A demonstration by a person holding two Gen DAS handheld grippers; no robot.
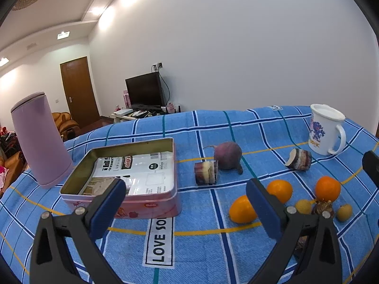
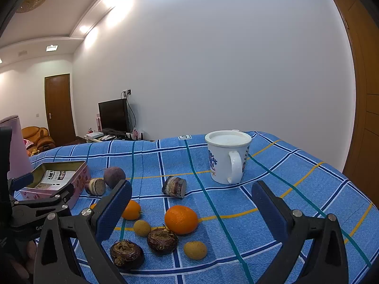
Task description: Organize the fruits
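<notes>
Both spread wide and empty, the right gripper (image 2: 191,213) hovers nearest the orange (image 2: 181,219) lying just ahead between its fingers, the left gripper (image 1: 186,207) farther off.

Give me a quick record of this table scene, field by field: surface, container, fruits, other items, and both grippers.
surface: blue plaid cloth
container: open pink tin, paper packets inside
fruits: three oranges, two small yellow fruits, all loose on cloth
other items: white mug, purple cylinder
left gripper: open, empty
right gripper: open, empty
</notes>
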